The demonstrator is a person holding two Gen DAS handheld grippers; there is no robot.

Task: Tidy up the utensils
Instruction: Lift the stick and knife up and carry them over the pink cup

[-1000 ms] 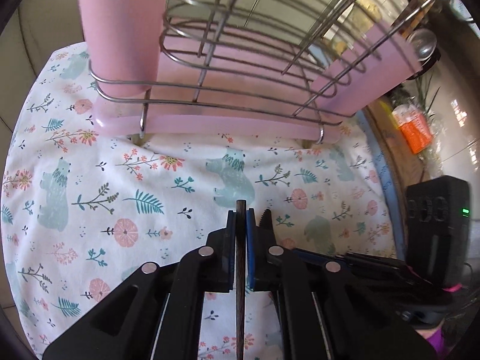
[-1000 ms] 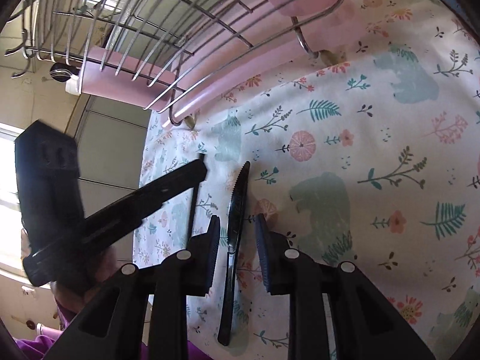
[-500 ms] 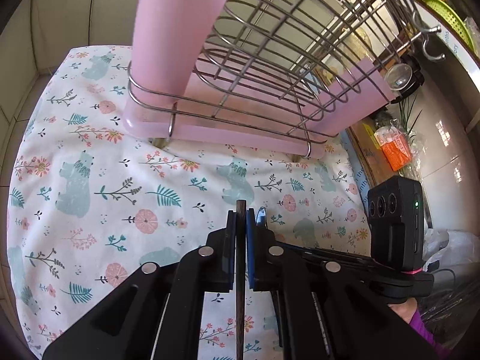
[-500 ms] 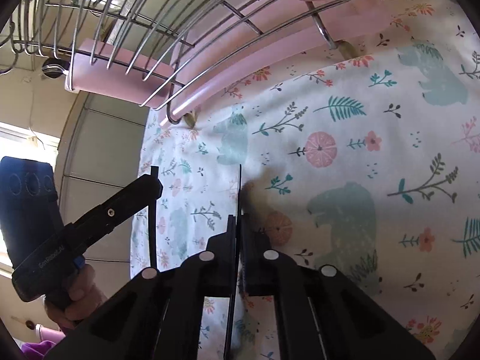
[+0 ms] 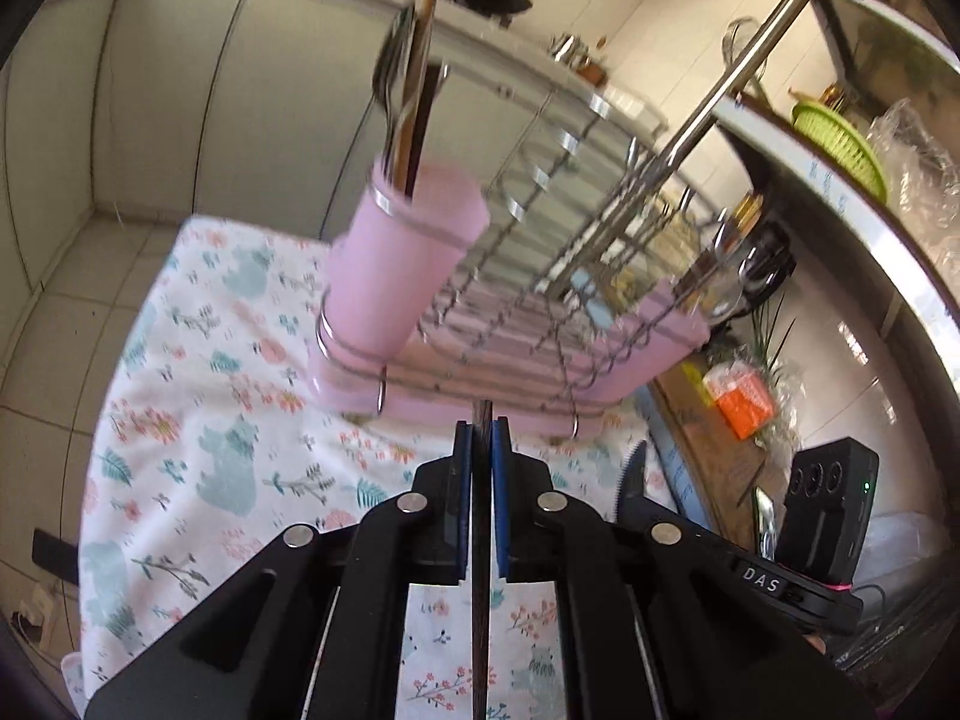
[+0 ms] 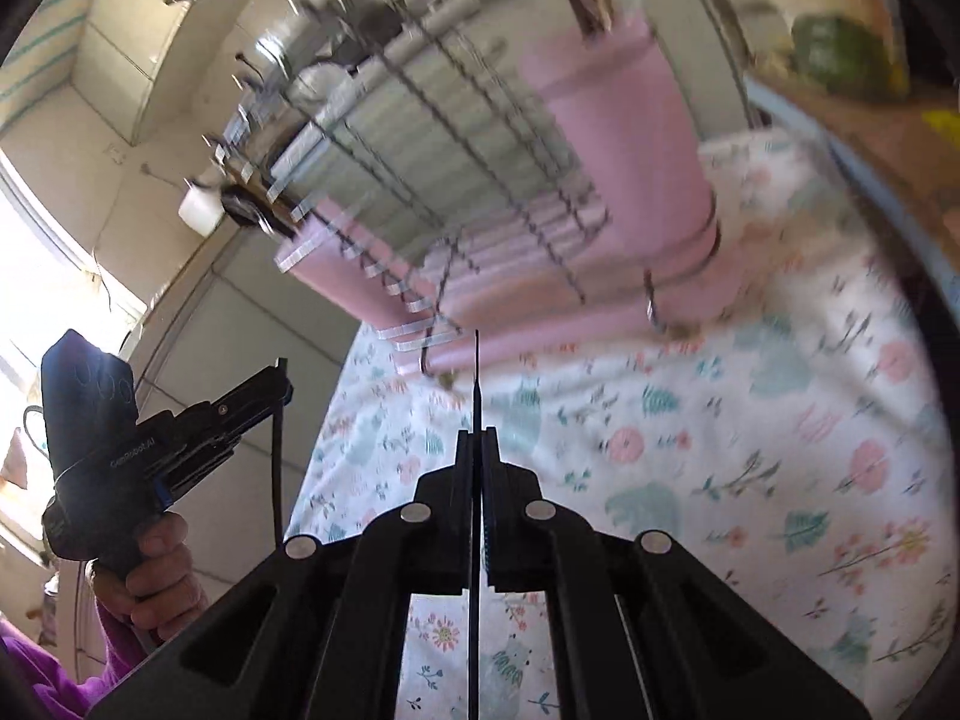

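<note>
**Both grippers loaded, rack ahead**

We've got the left gripper (image 5: 481, 438) clamped tight on a thin dark utensil (image 5: 480, 600), and the right gripper (image 6: 477, 444) pinched on a black knife (image 6: 476, 384). Both are held above the floral cloth (image 5: 198, 468), near the pink cup (image 5: 402, 264) on the rack (image 5: 570, 276).

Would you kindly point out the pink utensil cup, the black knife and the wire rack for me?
pink utensil cup (image 5: 396, 270): left wrist view, on its front wall.
black knife (image 5: 631, 480): left wrist view, on the serrated blade.
wire rack (image 5: 570, 276): left wrist view, on its wire dividers.
</note>
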